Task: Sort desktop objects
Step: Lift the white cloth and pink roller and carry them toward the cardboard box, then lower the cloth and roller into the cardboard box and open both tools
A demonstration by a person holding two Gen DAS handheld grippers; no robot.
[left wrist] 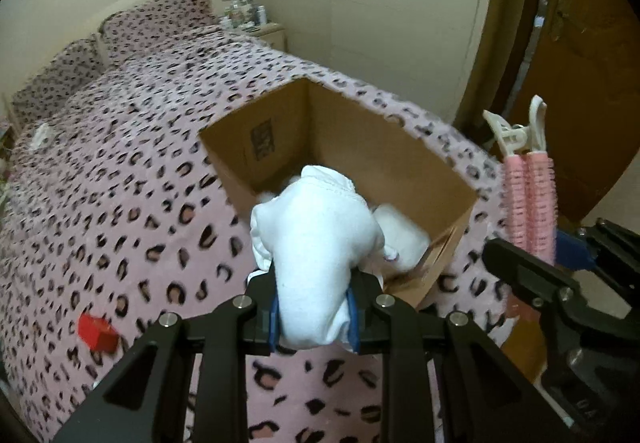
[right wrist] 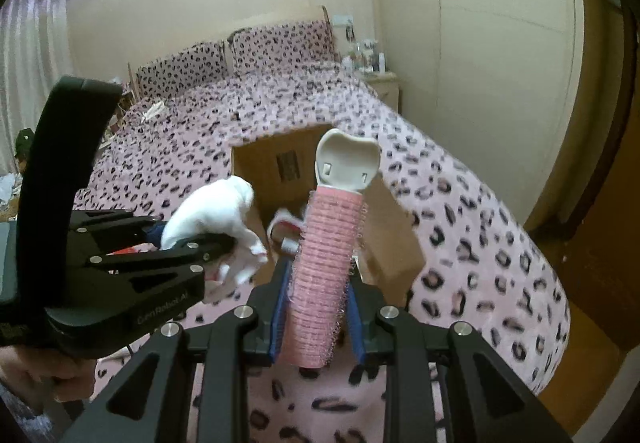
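Above the open cardboard box (left wrist: 344, 147) on the bed (left wrist: 120, 171), left hand-held gripper (left wrist: 314, 307) clamps a white cloth (left wrist: 316, 235); right hand-held gripper (right wrist: 318, 319) clamps a pink hair roller (right wrist: 324, 263).

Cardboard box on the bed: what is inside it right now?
The cardboard box holds something white and soft; the right view adds a red-and-white item. The held white cloth covers the rest of the floor.
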